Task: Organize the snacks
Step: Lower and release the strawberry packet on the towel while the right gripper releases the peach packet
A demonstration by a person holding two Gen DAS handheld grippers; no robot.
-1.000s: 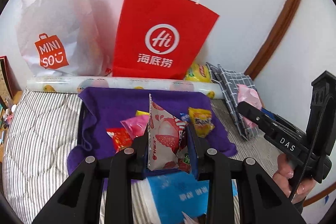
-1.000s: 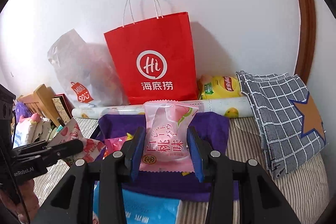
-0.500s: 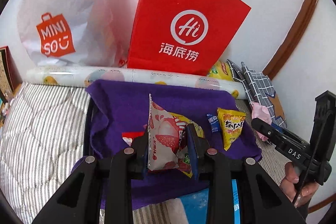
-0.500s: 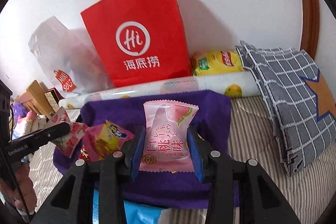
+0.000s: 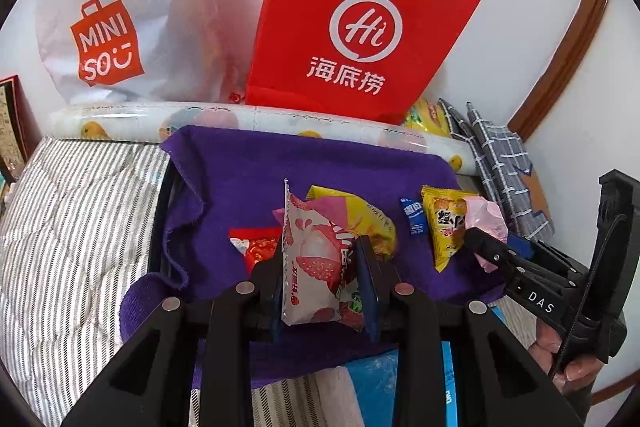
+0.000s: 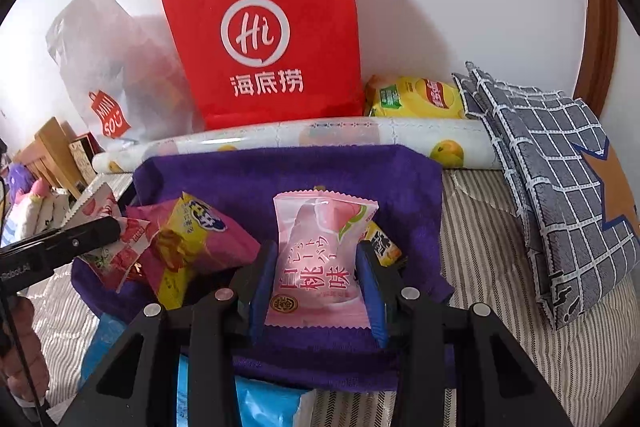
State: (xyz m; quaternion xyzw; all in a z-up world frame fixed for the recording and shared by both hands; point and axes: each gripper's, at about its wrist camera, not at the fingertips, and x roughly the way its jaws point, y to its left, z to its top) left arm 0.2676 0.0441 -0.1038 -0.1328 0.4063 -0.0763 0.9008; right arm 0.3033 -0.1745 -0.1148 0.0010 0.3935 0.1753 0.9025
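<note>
Both grippers have come lower over the purple cloth (image 6: 280, 179) since a second ago, so the red bag (image 6: 264, 27) at the far wall now looms larger. On the left, the left gripper (image 5: 322, 275) is clamped on a strawberry snack packet (image 5: 312, 259). To the right, the right gripper (image 6: 316, 279) is clamped on a pink peach snack packet (image 6: 320, 255). More snacks lie on the cloth between them, and a checked cushion (image 6: 560, 187) lies far right.

The tall red paper bag (image 6: 264, 39) has a white "Hi" circle logo with 海底捞 under it. The translucent white plastic bag (image 5: 120, 19) says "MINI SO". The pink peach snack packet (image 6: 320, 259) reads 白桃味, and the black gripper body (image 5: 540, 297) shows "DAS".
</note>
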